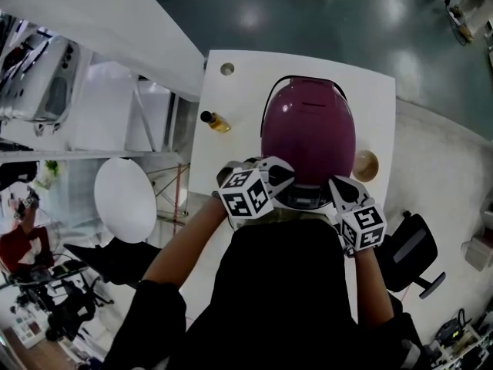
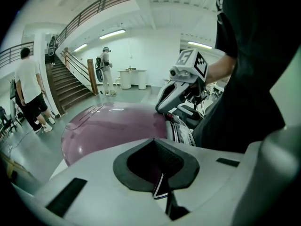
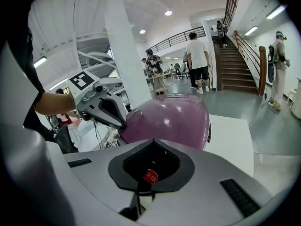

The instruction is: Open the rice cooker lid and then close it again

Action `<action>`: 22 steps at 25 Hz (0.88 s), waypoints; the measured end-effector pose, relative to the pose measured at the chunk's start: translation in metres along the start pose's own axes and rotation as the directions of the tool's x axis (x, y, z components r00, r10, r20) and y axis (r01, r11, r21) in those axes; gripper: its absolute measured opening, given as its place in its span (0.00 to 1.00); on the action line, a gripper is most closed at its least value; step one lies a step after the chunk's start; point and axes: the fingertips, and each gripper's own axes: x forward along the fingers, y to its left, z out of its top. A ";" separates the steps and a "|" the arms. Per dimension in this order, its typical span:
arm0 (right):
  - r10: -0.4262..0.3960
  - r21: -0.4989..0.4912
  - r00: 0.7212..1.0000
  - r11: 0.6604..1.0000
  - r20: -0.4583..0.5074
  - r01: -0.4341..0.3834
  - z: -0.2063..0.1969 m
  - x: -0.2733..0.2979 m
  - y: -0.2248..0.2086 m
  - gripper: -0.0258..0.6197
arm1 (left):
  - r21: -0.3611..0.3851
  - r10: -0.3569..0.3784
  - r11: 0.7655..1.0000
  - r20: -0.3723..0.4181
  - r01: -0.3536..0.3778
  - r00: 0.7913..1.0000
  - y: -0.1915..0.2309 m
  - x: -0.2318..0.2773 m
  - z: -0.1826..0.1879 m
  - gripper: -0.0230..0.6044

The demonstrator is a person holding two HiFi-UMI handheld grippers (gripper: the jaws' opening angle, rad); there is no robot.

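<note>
A purple rice cooker [image 1: 308, 129] stands on the white table [image 1: 231, 160] with its lid down and its black handle [image 1: 306, 79] at the far side. My left gripper [image 1: 276, 173] rests shut at the cooker's near left front, close to the control panel [image 1: 304, 200]. My right gripper [image 1: 340, 189] sits shut at the near right front. The left gripper view has the jaws [image 2: 153, 141] closed over the purple lid [image 2: 113, 128], with the right gripper [image 2: 181, 91] beyond. In the right gripper view the closed jaws [image 3: 153, 141] frame a red button [image 3: 151, 176]; the left gripper [image 3: 101, 105] touches the lid [image 3: 169, 119].
A small bottle of amber liquid [image 1: 216, 122] lies left of the cooker, and a round wooden piece [image 1: 365, 165] sits to its right. A black chair [image 1: 412, 253] stands at the table's right. People [image 3: 200, 60] and a staircase [image 3: 240, 65] are far behind.
</note>
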 end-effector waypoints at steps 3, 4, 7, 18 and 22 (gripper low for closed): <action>0.003 -0.024 0.999 1.000 -0.042 -0.004 -0.002 0.003 0.000 0.04 | -0.015 0.002 1.000 -0.001 -0.002 1.000 0.001 0.001 -0.001 0.04; 0.002 -0.032 0.999 0.999 -0.052 -0.004 -0.002 0.003 0.000 0.04 | -0.020 0.002 1.000 -0.003 -0.002 1.000 0.001 0.002 -0.002 0.04; 0.008 -0.035 0.998 0.999 -0.067 -0.010 -0.002 0.004 0.000 0.04 | -0.028 -0.001 1.000 -0.008 0.000 1.000 0.001 0.002 -0.002 0.04; 0.044 0.005 0.991 0.999 -0.124 -0.044 0.001 0.010 -0.002 0.04 | -0.120 -0.026 0.992 0.013 0.028 1.000 0.002 0.007 0.002 0.04; 0.037 -0.018 0.992 0.999 -0.122 -0.040 0.002 0.011 0.000 0.04 | -0.121 -0.014 0.992 0.021 0.017 1.000 0.003 0.007 0.001 0.04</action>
